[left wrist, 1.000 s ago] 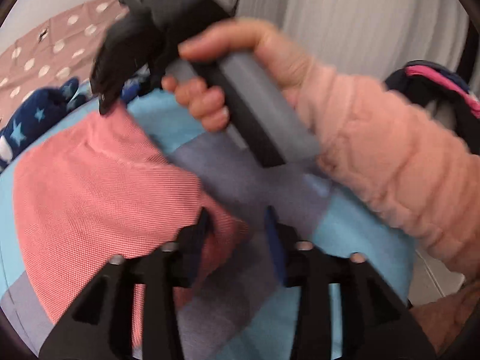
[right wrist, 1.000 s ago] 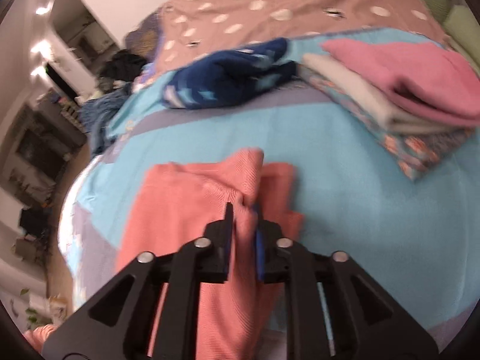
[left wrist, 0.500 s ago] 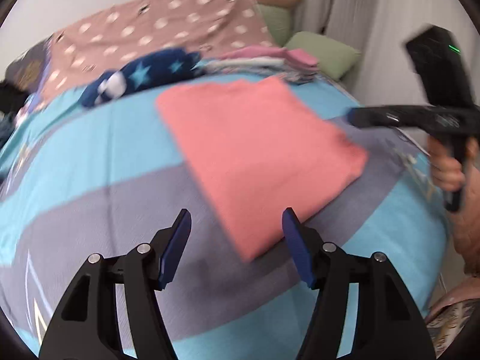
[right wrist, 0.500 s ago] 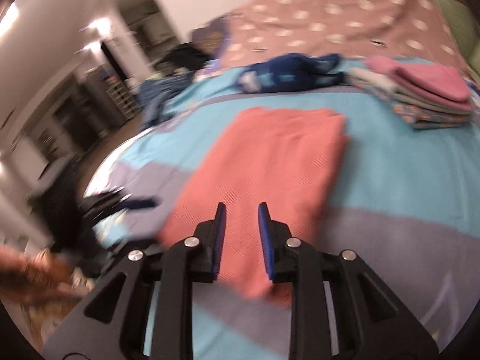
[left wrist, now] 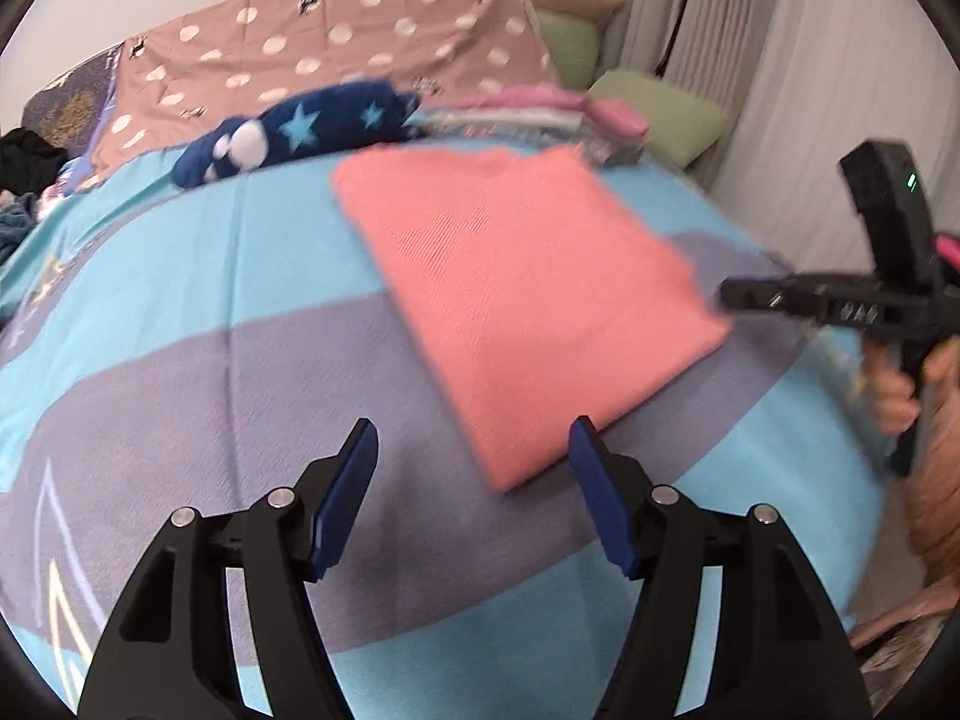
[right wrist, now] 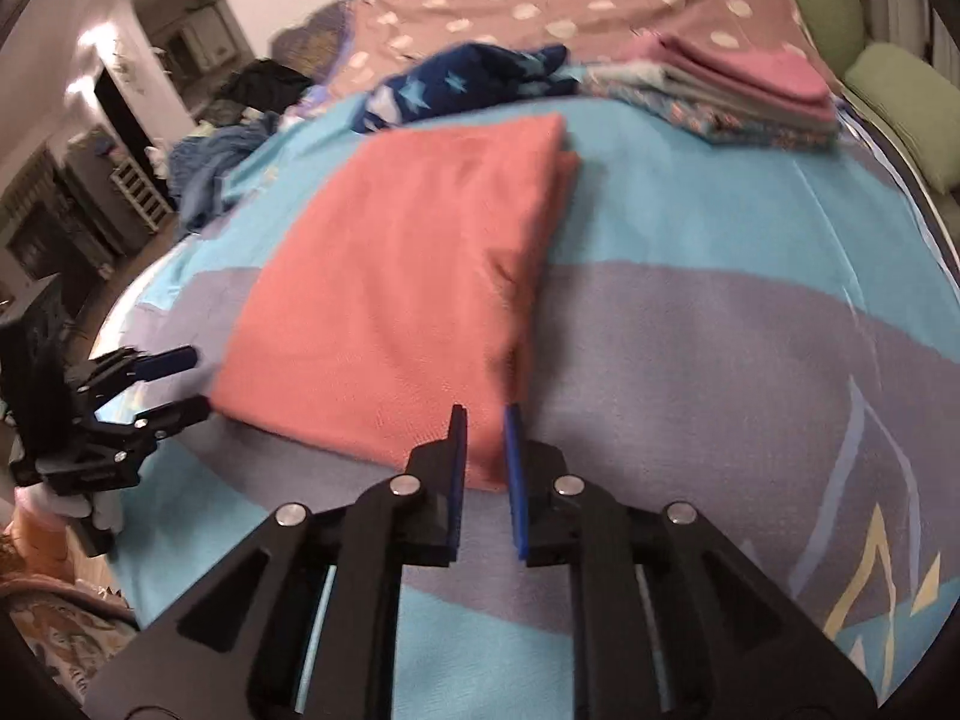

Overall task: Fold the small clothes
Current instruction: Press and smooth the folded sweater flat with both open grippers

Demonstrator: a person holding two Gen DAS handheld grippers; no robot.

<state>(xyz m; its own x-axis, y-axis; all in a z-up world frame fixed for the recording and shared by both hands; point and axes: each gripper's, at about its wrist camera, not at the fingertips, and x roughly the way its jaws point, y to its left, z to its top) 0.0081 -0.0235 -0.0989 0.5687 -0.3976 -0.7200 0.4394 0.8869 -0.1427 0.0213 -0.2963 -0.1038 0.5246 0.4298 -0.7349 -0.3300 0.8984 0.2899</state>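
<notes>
A salmon-pink garment point(left wrist: 528, 300) lies folded flat on the blue and grey bedspread point(left wrist: 210, 372); it also shows in the right wrist view point(right wrist: 408, 276). My left gripper point(left wrist: 474, 456) is open and empty, held just in front of the garment's near corner. My right gripper point(right wrist: 483, 420) is nearly closed with a narrow gap, empty, at the garment's near edge. The right gripper also shows at the right of the left wrist view point(left wrist: 744, 294), and the left gripper at the left of the right wrist view point(right wrist: 174, 378).
A navy star-print garment point(left wrist: 300, 126) lies crumpled behind the pink one. A stack of folded clothes point(right wrist: 738, 90) sits at the back right. Green pillows point(left wrist: 660, 114) and a dotted brown cover point(left wrist: 330, 54) lie beyond. Furniture and clothes piles stand off the bed's left point(right wrist: 90, 192).
Both grippers have let go of the pink garment and pulled back from it. The garment now lies folded flat. The left gripper has opened wide.
</notes>
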